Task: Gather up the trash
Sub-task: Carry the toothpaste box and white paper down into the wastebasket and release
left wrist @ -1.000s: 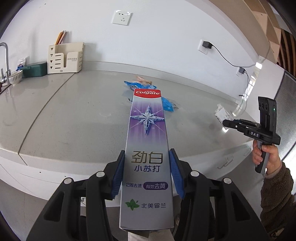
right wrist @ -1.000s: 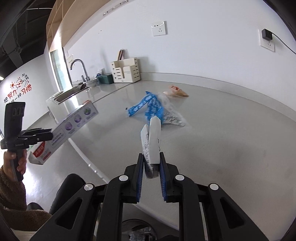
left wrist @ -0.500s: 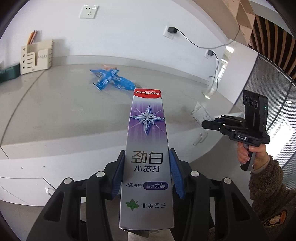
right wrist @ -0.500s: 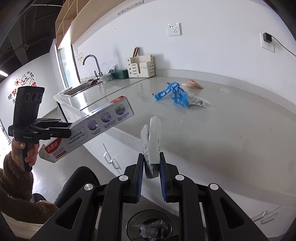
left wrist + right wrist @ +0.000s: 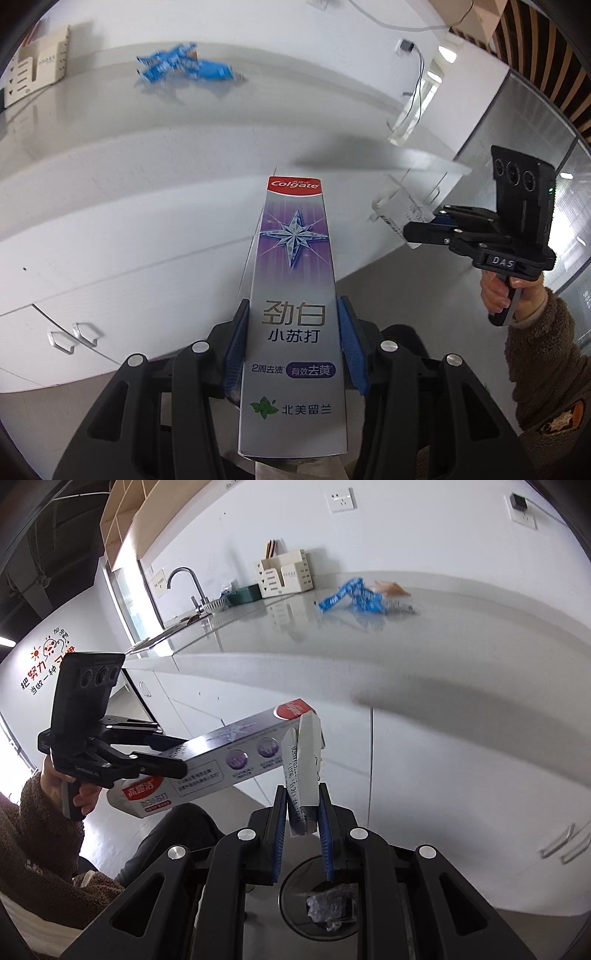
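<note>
Our left claw (image 5: 293,343) is clamped on a Colgate toothpaste box (image 5: 293,280), and our right claw (image 5: 303,819) pinches a folded white wrapper (image 5: 304,771). We hold both off the tabletop (image 5: 461,627), in front of its white cabinets. A round bin (image 5: 295,897) sits beneath the right claw. A blue wrapper (image 5: 351,598) lies on the tabletop near the wall.

The left black plastic tongs (image 5: 291,350) have blue ribbed pads (image 5: 236,347) and round silver screws (image 5: 201,346) on their arms. The right black tongs (image 5: 301,829) look the same. Each carries a flat black block with three round lenses (image 5: 515,173); one bears white letters, maybe "DAS". The person's fuzzy brown sleeve (image 5: 546,373) has an orange patch.
</note>
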